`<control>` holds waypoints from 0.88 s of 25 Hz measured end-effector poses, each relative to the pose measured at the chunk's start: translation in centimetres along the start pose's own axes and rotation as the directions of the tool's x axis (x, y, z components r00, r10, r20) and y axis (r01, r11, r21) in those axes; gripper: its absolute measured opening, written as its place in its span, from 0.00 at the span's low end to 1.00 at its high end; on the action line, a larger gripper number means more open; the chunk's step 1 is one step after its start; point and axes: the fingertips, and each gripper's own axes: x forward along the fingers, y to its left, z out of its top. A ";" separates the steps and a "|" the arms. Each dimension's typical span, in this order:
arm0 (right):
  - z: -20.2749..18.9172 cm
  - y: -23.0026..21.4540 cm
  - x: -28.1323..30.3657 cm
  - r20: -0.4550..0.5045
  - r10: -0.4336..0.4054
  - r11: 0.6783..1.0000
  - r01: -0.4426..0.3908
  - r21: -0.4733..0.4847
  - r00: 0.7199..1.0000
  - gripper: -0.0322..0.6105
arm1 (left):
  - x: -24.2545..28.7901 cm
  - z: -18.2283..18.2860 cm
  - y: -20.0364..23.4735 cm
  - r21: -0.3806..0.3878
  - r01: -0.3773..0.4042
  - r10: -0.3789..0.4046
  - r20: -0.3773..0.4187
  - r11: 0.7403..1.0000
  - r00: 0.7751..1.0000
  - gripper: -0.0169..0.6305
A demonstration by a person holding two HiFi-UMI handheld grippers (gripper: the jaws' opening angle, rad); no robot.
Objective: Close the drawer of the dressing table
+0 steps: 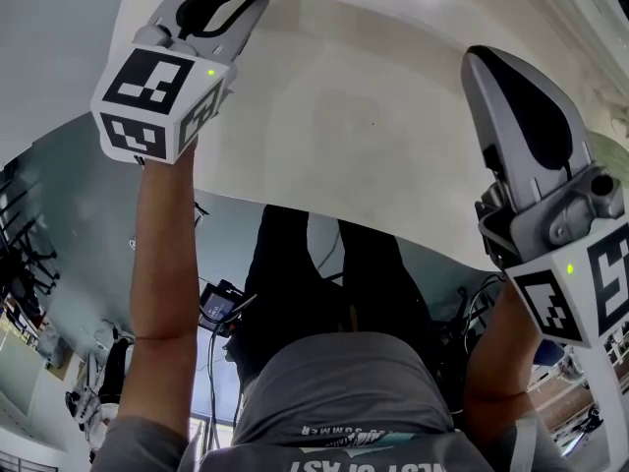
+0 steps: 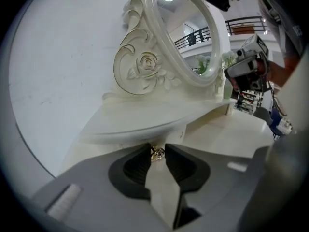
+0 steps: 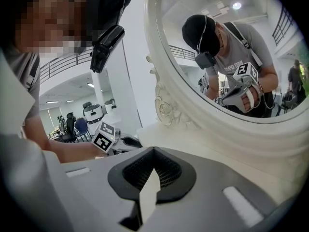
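We saw a cream-white dressing table [image 2: 145, 115] with a curved top, an oval mirror [image 2: 188, 37] upright at its back and a carved rose [image 2: 147, 62] beside the frame. Its drawer [image 2: 108, 148] sat just under the top's edge, with a small golden knob [image 2: 157, 153] on its pale front. How far it stood out we couldn't tell.

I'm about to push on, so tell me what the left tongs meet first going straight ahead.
Probably the small gold drawer knob, right ahead of the left tongs; it may already sit between their tips.
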 end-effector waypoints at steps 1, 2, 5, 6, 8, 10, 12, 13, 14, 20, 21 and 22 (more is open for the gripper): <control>-0.1 0.0 0.0 0.001 0.001 1.000 -0.001 0.000 1.000 0.05 | 0.2 -0.2 0.0 -0.002 0.001 -0.001 -0.004 1.000 1.000 0.17; -0.1 0.0 0.1 0.003 0.003 1.000 -0.003 0.000 1.000 0.05 | 0.3 -0.3 0.0 -0.003 0.003 -0.003 -0.008 1.000 1.000 0.17; 0.3 0.1 0.1 0.008 0.006 1.000 -0.006 -0.005 1.000 0.05 | 0.7 -0.3 0.2 -0.007 0.012 -0.012 -0.022 1.000 1.000 0.17; 0.4 0.2 0.0 0.008 0.007 1.000 -0.007 -0.006 1.000 0.05 | 0.8 -0.4 0.2 -0.010 0.017 -0.018 -0.027 1.000 0.999 0.18; 0.6 0.2 0.1 0.010 0.010 1.000 -0.010 -0.009 1.000 0.05 | 0.9 -0.5 0.1 -0.017 0.031 -0.032 -0.033 0.999 0.999 0.20; 0.7 0.3 0.1 0.013 0.011 1.000 -0.010 -0.011 1.000 0.05 | 0.8 -0.8 -0.1 -0.024 0.044 -0.045 -0.038 0.999 0.998 0.21; 0.8 0.3 0.2 0.018 0.009 1.000 -0.009 -0.014 1.000 0.05 | 0.6 -1.2 -0.1 -0.029 0.049 -0.051 -0.046 0.998 0.998 0.21; 0.8 0.2 0.2 0.021 0.008 1.000 -0.008 -0.017 1.000 0.05 | 0.5 -1.5 0.0 -0.031 0.050 -0.052 -0.050 0.998 0.997 0.21; 0.9 0.2 0.2 0.024 0.007 1.000 -0.006 -0.020 1.000 0.05 | 0.3 -1.6 0.0 -0.031 0.050 -0.051 -0.053 0.998 0.997 0.21; 1.0 0.0 0.0 0.048 0.020 0.997 -0.017 -0.073 0.999 0.05 | -1.6 0.1 -0.6 -0.004 0.033 -0.034 -0.011 0.999 0.999 0.12; 1.1 -0.1 0.0 0.060 0.024 0.996 -0.019 -0.086 0.998 0.05 | -1.9 1.0 -0.7 0.009 0.024 -0.024 0.010 1.000 1.000 0.10; 1.2 -0.2 0.0 0.070 0.029 0.995 -0.022 -0.100 0.997 0.05 | -2.3 1.9 -0.7 0.021 0.013 -0.014 0.034 1.000 0.999 0.06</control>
